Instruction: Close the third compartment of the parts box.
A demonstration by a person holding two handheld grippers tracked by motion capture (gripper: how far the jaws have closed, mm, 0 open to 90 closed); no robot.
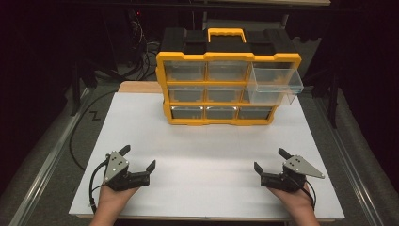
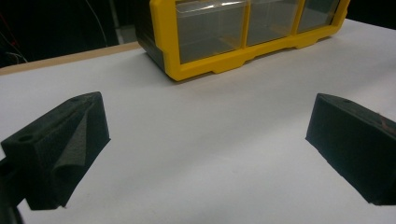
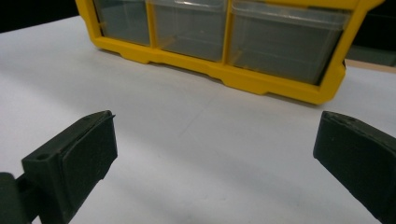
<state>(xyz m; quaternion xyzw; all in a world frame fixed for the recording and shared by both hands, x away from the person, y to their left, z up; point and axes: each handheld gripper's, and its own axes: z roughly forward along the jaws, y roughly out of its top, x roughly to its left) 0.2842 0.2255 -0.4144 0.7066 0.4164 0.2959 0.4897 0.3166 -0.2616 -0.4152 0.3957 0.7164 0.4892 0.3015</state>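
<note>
A yellow and black organiser cabinet (image 1: 221,75) with clear drawers stands at the far middle of the white table (image 1: 202,141). Its top right drawer (image 1: 275,82) is pulled out toward me. My left gripper (image 1: 138,157) rests near the front left edge, held by a hand, its jaws wide apart with nothing between them. My right gripper (image 1: 270,159) sits near the front right edge, likewise open and empty. The left gripper (image 2: 205,140) faces the cabinet's bottom drawer row (image 2: 233,28). From the right gripper (image 3: 215,154), the same cabinet base (image 3: 224,42) lies ahead.
A wooden board edge (image 1: 139,87) shows behind the table's left side. Cables (image 1: 80,136) run along the dark floor at the left. A metal rail (image 1: 353,165) borders the right side. Bare white table lies between the grippers and the cabinet.
</note>
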